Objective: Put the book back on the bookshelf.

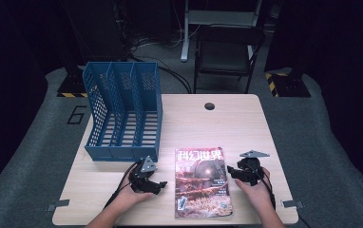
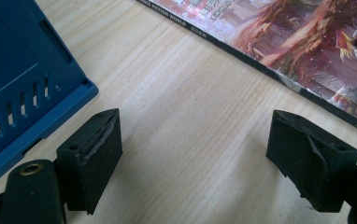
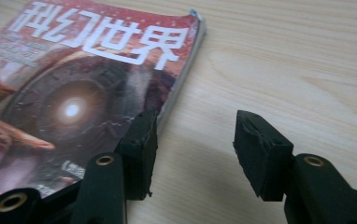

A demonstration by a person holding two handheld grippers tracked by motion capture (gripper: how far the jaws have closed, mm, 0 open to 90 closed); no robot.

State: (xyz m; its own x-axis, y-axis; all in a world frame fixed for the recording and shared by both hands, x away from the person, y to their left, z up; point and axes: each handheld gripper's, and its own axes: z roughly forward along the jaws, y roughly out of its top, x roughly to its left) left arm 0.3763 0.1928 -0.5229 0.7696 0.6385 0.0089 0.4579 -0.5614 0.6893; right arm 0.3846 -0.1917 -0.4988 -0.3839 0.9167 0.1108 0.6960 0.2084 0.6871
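Right gripper view: magazine (image 3: 88,93) titled "科幻世界".

— Where do the hands sit, seen from the high view?

— Both forearms enter from six o'clock. The left hand (image 1: 133,194) angles up toward one o'clock, its left gripper (image 1: 157,185) pointing to about three o'clock. The right hand (image 1: 256,189) leans toward eleven o'clock, and the right gripper (image 1: 230,172) points to about nine o'clock.

— And the jaws?

— The left gripper's own view shows its two black jaws spread wide, nothing between them. The right gripper's view shows its jaws parted too, somewhat narrower, also holding nothing. A grey three-cornered plate tops each gripper, and cables trail back along the wrists.
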